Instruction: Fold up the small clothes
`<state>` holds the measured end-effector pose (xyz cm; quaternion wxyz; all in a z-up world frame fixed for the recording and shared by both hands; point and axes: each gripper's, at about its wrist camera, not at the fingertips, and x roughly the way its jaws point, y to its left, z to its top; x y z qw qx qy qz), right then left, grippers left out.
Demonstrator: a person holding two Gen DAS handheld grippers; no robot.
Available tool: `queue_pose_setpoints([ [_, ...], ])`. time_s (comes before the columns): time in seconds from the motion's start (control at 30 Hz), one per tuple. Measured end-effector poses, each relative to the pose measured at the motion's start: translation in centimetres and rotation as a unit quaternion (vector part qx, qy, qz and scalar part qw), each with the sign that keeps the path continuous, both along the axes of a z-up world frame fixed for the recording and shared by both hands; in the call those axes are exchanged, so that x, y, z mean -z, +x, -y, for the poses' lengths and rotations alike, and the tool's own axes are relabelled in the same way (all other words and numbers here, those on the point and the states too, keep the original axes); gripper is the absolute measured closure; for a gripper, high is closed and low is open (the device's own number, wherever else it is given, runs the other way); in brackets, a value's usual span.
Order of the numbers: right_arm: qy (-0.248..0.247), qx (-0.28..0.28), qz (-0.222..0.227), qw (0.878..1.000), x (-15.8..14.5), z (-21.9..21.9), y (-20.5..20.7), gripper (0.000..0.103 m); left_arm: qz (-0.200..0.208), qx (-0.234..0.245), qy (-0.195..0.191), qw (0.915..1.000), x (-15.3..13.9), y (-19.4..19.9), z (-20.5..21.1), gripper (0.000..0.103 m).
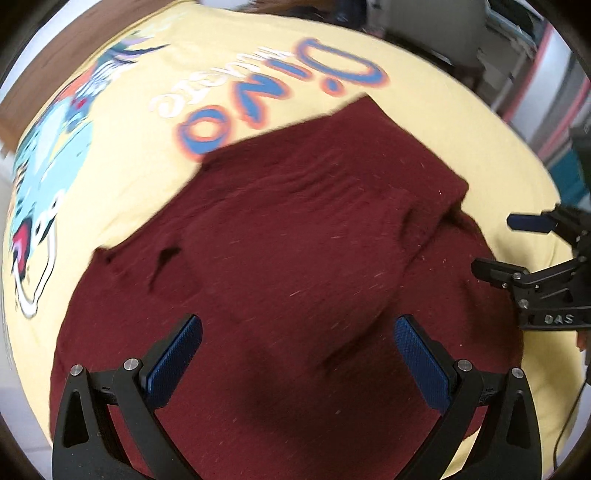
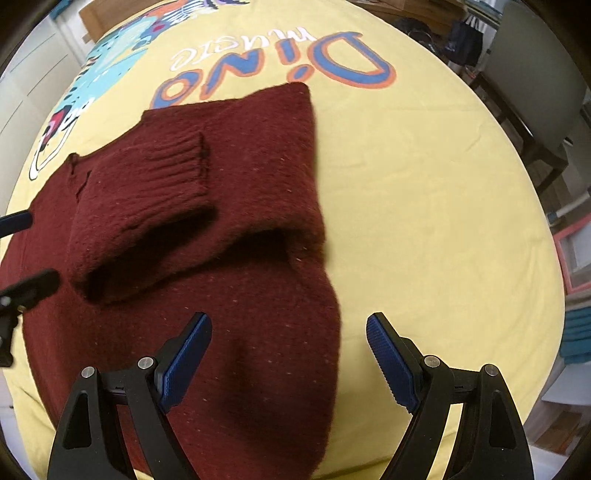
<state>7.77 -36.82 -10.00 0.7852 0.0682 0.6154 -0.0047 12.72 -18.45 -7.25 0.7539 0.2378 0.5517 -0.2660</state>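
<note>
A dark red knitted sweater (image 1: 288,251) (image 2: 229,206) lies on a yellow printed cloth (image 1: 122,177) (image 2: 424,184). One sleeve with a ribbed cuff (image 2: 173,173) is folded across its body. My left gripper (image 1: 297,328) hovers over the sweater's body, open, with nothing between its blue pads. My right gripper (image 2: 288,332) stands open above the sweater's right edge, holding nothing. In the left wrist view the right gripper (image 1: 495,245) shows at the right edge. The left gripper's fingers (image 2: 33,282) show at the left edge of the right wrist view.
The yellow cloth bears a dinosaur drawing (image 2: 110,55) and blue lettering (image 2: 332,62). Beyond the table stand a chair (image 2: 532,96), a dark bag (image 2: 461,40) and a teal stack (image 2: 576,332) at the right. A cardboard box (image 2: 92,18) sits at the far left.
</note>
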Motion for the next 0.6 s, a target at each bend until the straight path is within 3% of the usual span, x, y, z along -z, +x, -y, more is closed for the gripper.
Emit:
queue_pose_setpoints([
  [0.2,0.011,0.005,-0.007,1.000,0.8,0.5,-0.3,0.016,-0.008,0.003,0.045,0.9990,3.2,2.2,2.5,0.004],
  [0.23,0.013,0.005,-0.008,1.000,0.9,0.6,-0.4,0.016,-0.014,-0.001,0.045,0.9989,3.5,2.8,2.6,0.013],
  [0.3,0.016,0.006,-0.011,1.000,1.2,0.7,-0.3,0.016,-0.030,-0.008,0.039,0.9988,3.8,3.9,2.4,0.052],
  [0.37,0.019,0.007,-0.012,1.000,1.4,0.7,-0.5,0.016,-0.044,-0.018,0.028,0.9985,3.9,5.0,1.8,0.082],
  [0.4,0.020,0.006,-0.013,1.000,1.5,0.7,-0.5,0.016,-0.047,-0.024,0.024,0.9983,3.8,5.5,1.4,0.087],
  [0.6,0.018,0.003,-0.008,1.000,1.2,0.6,0.3,0.016,-0.018,-0.079,-0.040,0.9959,0.6,7.6,-4.0,0.089],
])
